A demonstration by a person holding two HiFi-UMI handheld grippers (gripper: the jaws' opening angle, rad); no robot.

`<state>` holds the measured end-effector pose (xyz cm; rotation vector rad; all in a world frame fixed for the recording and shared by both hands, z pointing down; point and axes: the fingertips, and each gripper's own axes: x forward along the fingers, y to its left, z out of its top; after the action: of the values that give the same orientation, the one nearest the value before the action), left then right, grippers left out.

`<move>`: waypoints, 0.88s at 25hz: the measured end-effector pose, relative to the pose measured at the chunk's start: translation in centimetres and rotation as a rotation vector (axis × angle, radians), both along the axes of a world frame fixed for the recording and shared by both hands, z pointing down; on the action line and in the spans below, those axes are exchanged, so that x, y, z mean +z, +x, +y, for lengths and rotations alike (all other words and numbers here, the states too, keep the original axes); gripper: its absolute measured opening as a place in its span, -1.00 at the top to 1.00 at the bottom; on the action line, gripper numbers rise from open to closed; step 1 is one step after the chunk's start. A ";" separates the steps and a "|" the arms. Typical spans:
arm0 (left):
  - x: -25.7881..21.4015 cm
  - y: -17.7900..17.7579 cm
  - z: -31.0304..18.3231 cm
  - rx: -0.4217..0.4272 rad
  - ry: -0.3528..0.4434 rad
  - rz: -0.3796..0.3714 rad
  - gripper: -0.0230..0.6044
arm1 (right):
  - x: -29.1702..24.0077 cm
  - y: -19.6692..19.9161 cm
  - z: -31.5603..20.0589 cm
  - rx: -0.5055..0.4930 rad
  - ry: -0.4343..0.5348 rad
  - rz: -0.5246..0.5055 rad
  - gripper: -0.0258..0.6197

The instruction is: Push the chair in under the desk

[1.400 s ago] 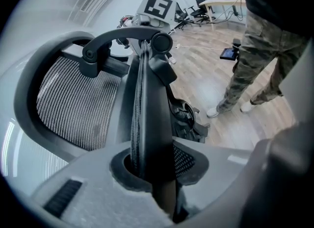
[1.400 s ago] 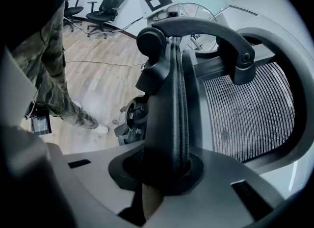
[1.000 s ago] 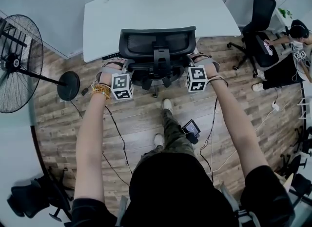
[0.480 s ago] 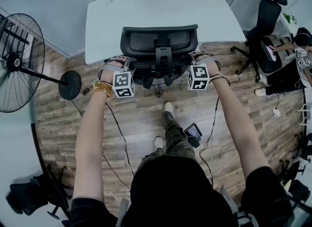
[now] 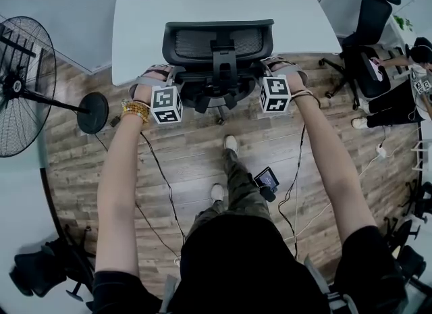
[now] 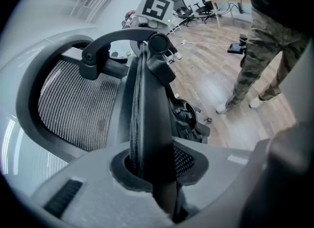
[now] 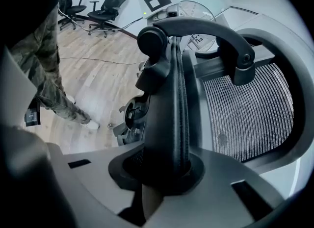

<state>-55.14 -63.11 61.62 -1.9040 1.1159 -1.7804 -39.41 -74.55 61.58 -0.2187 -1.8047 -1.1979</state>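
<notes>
A black mesh-backed office chair [image 5: 217, 46] stands at the front edge of a white desk [image 5: 202, 5], its seat partly beneath the top. My left gripper [image 5: 162, 77] is shut on the left edge of the backrest, my right gripper [image 5: 275, 69] on the right edge. In the left gripper view the backrest's dark rim [image 6: 147, 119] runs straight down between the jaws of the left gripper [image 6: 152, 175], which clamp it. The right gripper view shows the same: the rim [image 7: 169, 109] is pinched in the right gripper [image 7: 162, 175]. The chair's base is hidden under the seat.
A standing fan [image 5: 23, 90] with a round base [image 5: 92, 112] is at the left. A second black office chair [image 5: 368, 29] and a seated person [image 5: 413, 69] are at the right. Cables [image 5: 158, 184] trail over the wooden floor near my feet [image 5: 231, 145].
The chair has slid a little further towards the desk, with both grippers still clamped on its backrest and moving along with it.
</notes>
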 end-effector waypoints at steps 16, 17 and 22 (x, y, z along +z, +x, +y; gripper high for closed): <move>-0.3 -1.6 -6.9 -0.054 -0.011 0.014 0.68 | -0.2 -2.7 -8.5 -0.049 -0.004 0.045 0.77; -0.3 -1.7 -6.9 -0.057 -0.012 0.012 0.68 | -0.2 -2.9 -8.5 -0.052 0.000 0.040 0.78; -0.4 -1.8 -7.1 -0.070 -0.011 0.006 0.68 | -0.2 -2.9 -8.8 -0.045 0.014 0.032 0.78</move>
<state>-56.97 -70.21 61.19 -1.9002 1.1917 -1.8220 -42.28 -83.33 61.34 -0.2706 -1.7718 -1.2316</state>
